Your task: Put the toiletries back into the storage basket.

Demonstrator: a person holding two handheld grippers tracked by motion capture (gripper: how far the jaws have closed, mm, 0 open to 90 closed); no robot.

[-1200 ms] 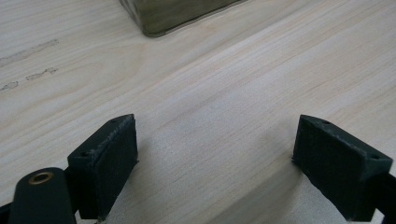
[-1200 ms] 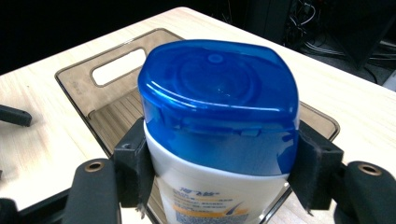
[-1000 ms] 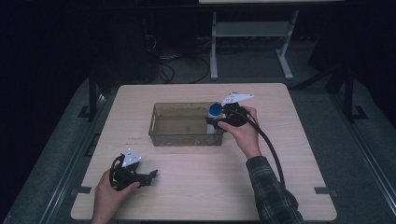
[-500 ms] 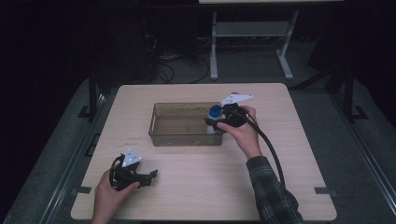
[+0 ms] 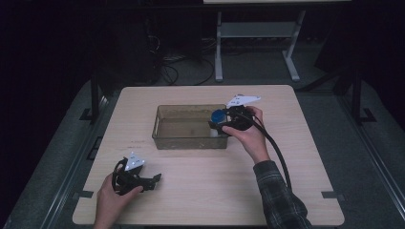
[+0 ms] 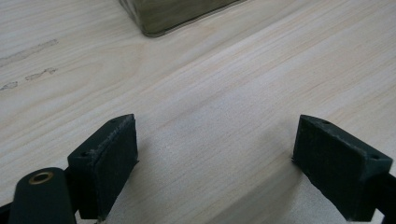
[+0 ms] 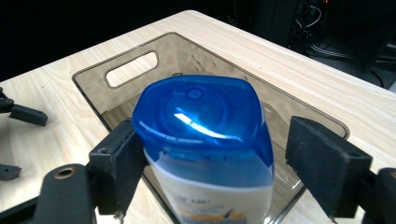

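1. Left gripper (image 5: 152, 180) rests on the table (image 5: 200, 191) near its front left corner, jaws spread wide, nothing between them.
2. Tinted plastic bin (image 5: 184, 138) sits mid-table; the bottle (image 7: 205, 154) with the blue cap stands upright at its right end.
3. Right gripper (image 5: 220, 125) has just been opening; the bottle is between its spread jaws, right pad clear of it.

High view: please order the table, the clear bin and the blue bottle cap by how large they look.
1. Table, largest by far.
2. Clear bin, on the table.
3. Blue bottle cap, smallest, at the bin's right end between the right gripper's jaws, which have just been opening.
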